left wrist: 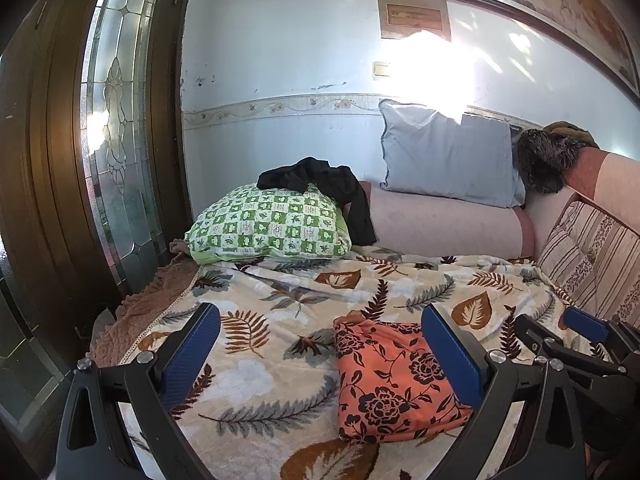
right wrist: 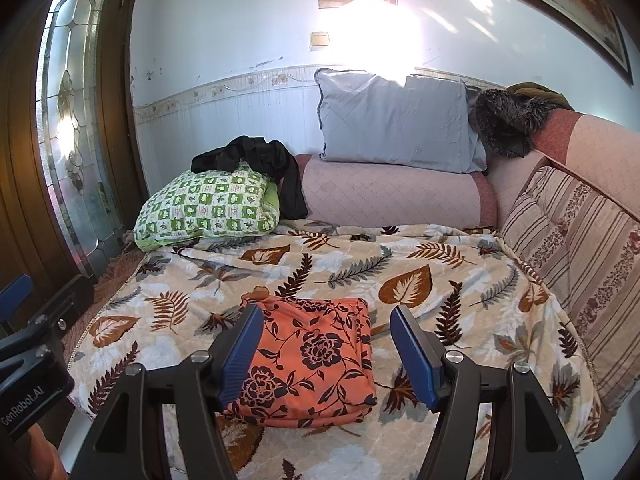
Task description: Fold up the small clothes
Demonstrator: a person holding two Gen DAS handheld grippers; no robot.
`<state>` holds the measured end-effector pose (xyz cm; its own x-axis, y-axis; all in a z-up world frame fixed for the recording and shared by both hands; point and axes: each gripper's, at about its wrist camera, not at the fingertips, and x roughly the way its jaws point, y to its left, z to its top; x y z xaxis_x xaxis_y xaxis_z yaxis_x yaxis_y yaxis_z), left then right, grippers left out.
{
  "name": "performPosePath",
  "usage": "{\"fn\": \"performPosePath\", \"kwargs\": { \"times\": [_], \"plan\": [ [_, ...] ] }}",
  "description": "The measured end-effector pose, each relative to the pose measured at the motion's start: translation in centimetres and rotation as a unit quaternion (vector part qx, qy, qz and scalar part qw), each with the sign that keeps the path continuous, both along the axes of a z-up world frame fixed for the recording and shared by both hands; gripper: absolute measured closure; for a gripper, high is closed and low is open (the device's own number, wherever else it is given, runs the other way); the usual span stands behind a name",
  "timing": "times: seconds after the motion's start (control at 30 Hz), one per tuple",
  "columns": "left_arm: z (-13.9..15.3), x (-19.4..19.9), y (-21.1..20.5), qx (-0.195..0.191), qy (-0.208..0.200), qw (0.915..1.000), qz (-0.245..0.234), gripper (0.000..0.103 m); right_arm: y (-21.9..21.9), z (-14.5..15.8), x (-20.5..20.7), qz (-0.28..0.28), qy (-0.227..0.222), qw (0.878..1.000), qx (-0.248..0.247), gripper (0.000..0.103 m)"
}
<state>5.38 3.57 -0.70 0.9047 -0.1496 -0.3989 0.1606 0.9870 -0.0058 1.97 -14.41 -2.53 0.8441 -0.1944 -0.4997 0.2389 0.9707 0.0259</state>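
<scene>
The orange floral garment (right wrist: pixel 310 360) lies folded into a compact rectangle on the leaf-print blanket (right wrist: pixel 400 264) that covers the bed, near the front edge and straight ahead of the right tool (right wrist: pixel 326 350). That tool hovers with its jaws standing well apart and nothing between the pads; the cloth shows below the gap, not in it. The left tool (left wrist: pixel 320 356) is likewise wide open and empty, with the garment just to the right of its centre line. The piece looks thin, light and limp (a slippery print fabric, by the sheen), so it would likely sag and unfold if lifted by one corner. A safer hold would be a pinch through all the layers at a folded edge, one tool on each side. A black garment (right wrist: pixel 260 160) draped over the green checked pillow (right wrist: pixel 208 204) at the back may be next to fold.
</scene>
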Motion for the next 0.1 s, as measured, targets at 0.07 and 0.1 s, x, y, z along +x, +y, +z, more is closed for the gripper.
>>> {"fn": "performPosePath", "kwargs": {
  "times": [0.07,0.1],
  "plan": [
    [-0.5,1.0,0.1,-0.004,0.003,1.0000,0.006,0.003,-0.1,-0.6,0.6,0.000,0.006,1.000,-0.001,0.033],
    [-0.9,1.7,0.2,-0.004,0.008,0.9999,0.010,0.003,-0.3,-0.9,1.0,-0.002,0.008,1.000,-0.001,0.033]
  ]
}}
